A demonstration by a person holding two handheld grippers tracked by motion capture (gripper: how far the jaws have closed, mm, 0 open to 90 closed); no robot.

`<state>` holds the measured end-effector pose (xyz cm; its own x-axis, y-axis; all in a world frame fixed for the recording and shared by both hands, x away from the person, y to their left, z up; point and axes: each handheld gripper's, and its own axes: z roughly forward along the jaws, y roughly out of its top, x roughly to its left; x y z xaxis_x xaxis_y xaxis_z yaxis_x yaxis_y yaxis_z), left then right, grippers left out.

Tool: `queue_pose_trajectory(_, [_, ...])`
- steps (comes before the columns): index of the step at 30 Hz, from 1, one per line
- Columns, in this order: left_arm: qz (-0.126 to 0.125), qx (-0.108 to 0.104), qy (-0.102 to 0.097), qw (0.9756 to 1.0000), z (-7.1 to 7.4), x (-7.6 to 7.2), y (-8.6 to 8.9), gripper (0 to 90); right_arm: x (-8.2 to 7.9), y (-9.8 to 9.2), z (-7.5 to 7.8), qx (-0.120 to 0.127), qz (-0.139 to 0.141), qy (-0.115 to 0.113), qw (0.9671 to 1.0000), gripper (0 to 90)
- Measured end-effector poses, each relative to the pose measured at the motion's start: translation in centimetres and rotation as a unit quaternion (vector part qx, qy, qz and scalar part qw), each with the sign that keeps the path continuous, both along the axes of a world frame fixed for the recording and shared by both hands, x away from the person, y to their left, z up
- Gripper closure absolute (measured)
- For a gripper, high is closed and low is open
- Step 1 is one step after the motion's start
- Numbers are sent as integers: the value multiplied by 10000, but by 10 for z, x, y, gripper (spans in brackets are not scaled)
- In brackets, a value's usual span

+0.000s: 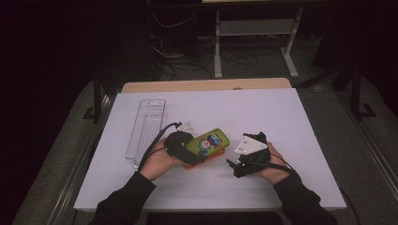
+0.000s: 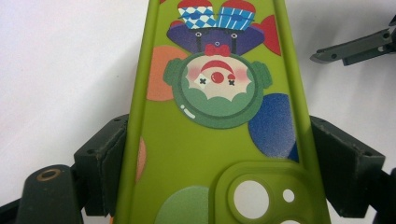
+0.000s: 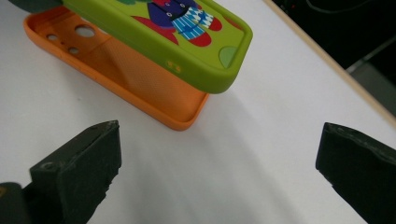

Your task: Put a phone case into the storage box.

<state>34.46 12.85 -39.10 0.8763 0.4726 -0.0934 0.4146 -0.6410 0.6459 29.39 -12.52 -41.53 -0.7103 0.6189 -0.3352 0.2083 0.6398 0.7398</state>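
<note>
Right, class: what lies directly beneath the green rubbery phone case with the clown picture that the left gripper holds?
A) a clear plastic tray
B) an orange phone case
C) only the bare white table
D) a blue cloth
B: in the right gripper view, the orange phone case lies open side up on the table under the green phone case, clamped in the left gripper.

High view looks down from above; both gripper views sit close on the green phone case (image 2: 212,140).
</note>
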Motion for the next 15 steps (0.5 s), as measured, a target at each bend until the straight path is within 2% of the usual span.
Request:
queue_pose_trajectory(3, [75,-98,27,9999,0,-1,-1,159,-3,3,0,-242,64,-270,9993,0])
queue_pose_trajectory(4, [72,-93,21,9999,0,-1,-1,159,-3,4,-1,-289,76,-335,9990,0])
queue_pose_trajectory(5, [-1,3,5,10000,0,0,0,158,-5,5,-1,-365,93,-414,9984,0])
queue_pose_trajectory(8, [10,-15,10,10000,0,0,0,159,-7,7,-3,-563,150,-580,9966,0])
queue_pose_trajectory(10, [62,-78,21,9999,-1,-1,-1,159,-7,8,-4,-795,241,-767,9936,0])
queue_pose_trajectory(15, [56,-91,22,9999,-1,-1,-2,159,-12,12,-6,-1045,266,-1083,9882,0])
